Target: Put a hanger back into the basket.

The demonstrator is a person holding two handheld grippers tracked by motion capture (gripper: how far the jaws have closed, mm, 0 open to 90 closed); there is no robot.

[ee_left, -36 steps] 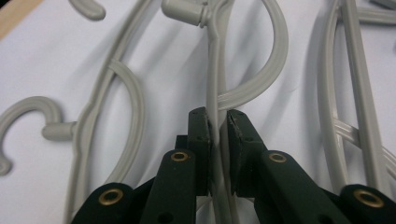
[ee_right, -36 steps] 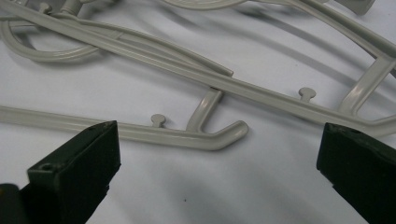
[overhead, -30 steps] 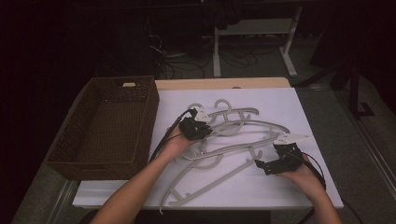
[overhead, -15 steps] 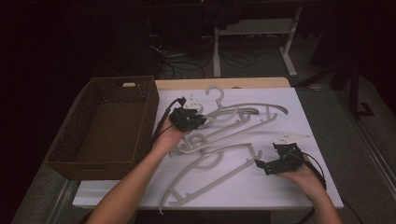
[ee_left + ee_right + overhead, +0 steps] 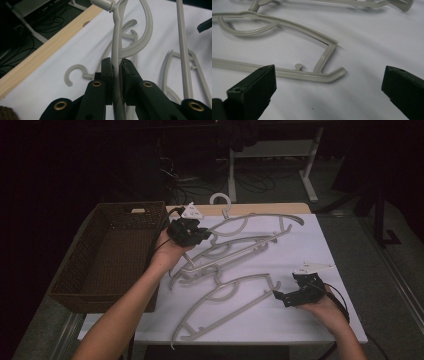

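High view: the left gripper is clamped on a grey hanger beside the basket; the right gripper, jaws spread wide, is possibly resting near another hanger.

A dim lab or workshop, this: cable tangles on the floor, a white bench frame behind the table.

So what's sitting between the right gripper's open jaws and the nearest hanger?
Nothing but bare white cloth. In the right gripper view, the right gripper is open, and the nearest hanger lies just beyond the jaws, untouched.
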